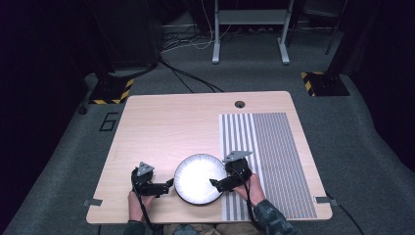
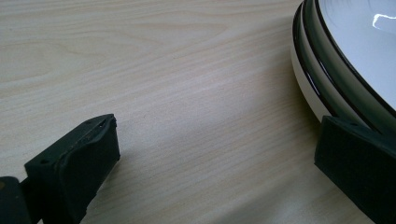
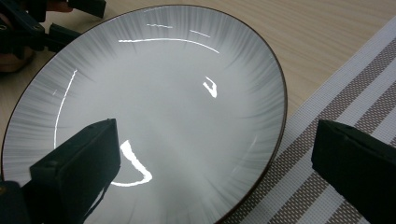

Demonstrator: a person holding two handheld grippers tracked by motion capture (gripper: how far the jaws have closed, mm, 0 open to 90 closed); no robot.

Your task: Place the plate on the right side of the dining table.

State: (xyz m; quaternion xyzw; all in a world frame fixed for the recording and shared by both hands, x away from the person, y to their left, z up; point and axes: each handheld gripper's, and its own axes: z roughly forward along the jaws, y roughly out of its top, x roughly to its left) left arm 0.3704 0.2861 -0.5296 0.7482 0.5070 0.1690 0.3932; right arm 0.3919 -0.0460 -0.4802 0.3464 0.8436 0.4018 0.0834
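A round white plate (image 1: 198, 178) with a dark rim and grey streaks lies on the wooden table (image 1: 166, 132) near its front edge. My left gripper (image 1: 166, 186) is at the plate's left side, open, one jaw by the rim (image 2: 322, 93) and the other over bare wood. My right gripper (image 1: 218, 183) is at the plate's right side, open, one jaw above the plate's face (image 3: 159, 107) and the other above the striped mat (image 3: 336, 102). Nothing is held.
A grey and white striped placemat (image 1: 274, 156) covers the table's right part; the plate's right edge reaches it. A cable hole (image 1: 239, 104) sits at the far edge. A white desk frame (image 1: 249, 29) and cables stand on the carpet beyond.
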